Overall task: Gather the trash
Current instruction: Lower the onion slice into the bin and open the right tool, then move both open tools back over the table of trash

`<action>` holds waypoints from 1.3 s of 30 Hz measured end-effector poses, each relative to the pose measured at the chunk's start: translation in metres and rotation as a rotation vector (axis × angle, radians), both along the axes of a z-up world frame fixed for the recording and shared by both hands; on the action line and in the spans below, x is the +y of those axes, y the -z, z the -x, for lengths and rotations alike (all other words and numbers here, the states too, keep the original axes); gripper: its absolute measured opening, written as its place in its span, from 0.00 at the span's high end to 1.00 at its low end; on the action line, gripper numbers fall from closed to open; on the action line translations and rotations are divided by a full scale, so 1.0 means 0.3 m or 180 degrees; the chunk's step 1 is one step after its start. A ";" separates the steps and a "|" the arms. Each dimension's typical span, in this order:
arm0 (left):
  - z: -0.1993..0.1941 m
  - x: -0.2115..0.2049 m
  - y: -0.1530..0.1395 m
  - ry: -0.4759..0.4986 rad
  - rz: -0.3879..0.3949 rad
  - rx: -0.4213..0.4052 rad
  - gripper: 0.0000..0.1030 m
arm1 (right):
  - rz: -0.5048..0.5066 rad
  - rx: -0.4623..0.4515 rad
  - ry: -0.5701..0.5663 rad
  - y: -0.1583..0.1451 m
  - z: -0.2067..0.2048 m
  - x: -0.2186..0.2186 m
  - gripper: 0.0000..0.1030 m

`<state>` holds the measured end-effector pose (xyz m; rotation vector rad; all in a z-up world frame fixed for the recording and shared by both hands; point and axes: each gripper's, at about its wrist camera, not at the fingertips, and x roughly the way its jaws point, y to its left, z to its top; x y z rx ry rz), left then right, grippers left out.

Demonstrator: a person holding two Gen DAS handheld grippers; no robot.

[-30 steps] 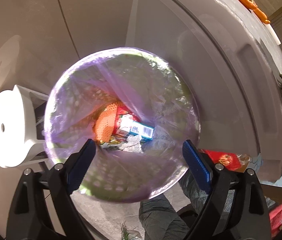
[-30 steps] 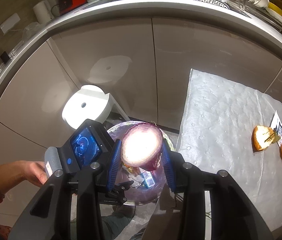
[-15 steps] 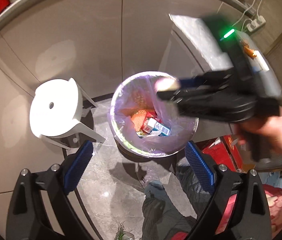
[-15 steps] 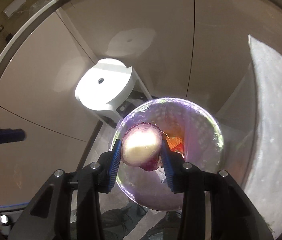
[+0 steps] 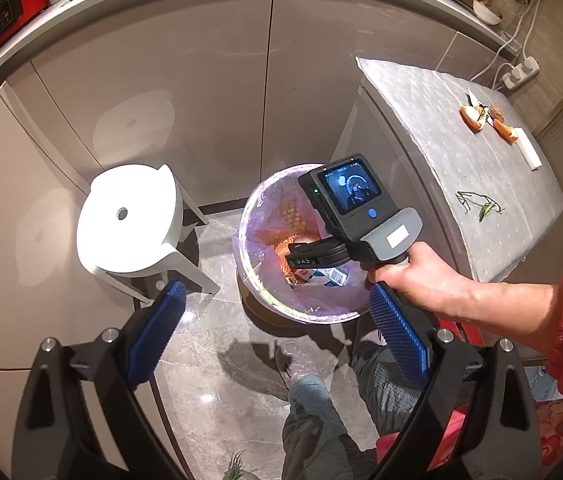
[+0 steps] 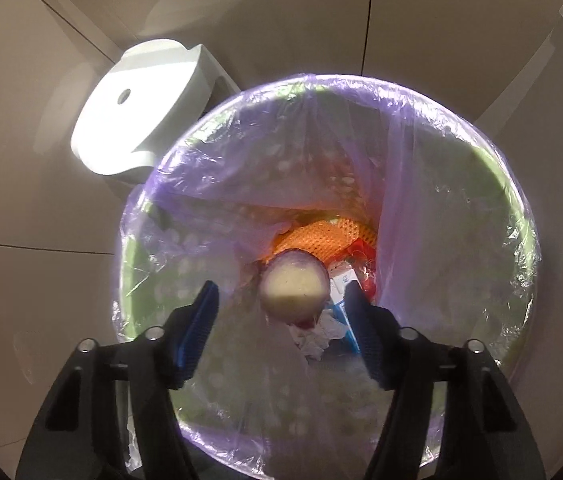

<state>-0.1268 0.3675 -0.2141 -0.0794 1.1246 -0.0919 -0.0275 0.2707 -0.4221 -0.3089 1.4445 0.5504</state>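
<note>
A green trash bin with a purple liner (image 6: 513, 216) stands on the floor; it also shows in the left wrist view (image 5: 249, 276). My right gripper (image 6: 285, 320) is open right above the bin's mouth. A cut red onion half (image 6: 294, 286) is free between its jaws, touching neither, over the trash inside. The bin holds an orange net (image 6: 321, 236), a blue-and-white carton (image 6: 343, 304) and crumpled paper. My left gripper (image 5: 277, 332) is open and empty, held high above the floor, looking down at the bin and at the right gripper's body (image 5: 353, 208).
A white stool (image 5: 129, 220) stands left of the bin, against beige cabinet doors (image 5: 161, 80). A table with a grey cover (image 5: 441, 128) is right of the bin, holding orange peels (image 5: 471, 114), green stems (image 5: 481, 204) and a white strip (image 5: 529, 152). The person's legs (image 5: 313, 412) are below.
My right gripper moved down over the bin and opened, letting go of the onion half, which is dropping into the bin. My left gripper rose and pulled back from the bin.
</note>
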 end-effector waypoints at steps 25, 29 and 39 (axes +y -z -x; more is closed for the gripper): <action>-0.148 -0.238 -0.342 0.0640 0.0063 -0.0648 0.13 | -0.1060 -0.1211 0.0570 -0.956 -0.064 -0.391 0.07; -0.232 -0.422 -0.428 0.1054 0.0046 -0.0836 0.13 | -0.0974 -0.1558 0.0941 -1.110 -0.078 -0.651 0.07; -0.405 -0.936 -0.525 0.1929 0.0085 -0.1003 0.12 | -0.0621 -0.1994 0.1778 -1.228 -0.046 -1.257 0.06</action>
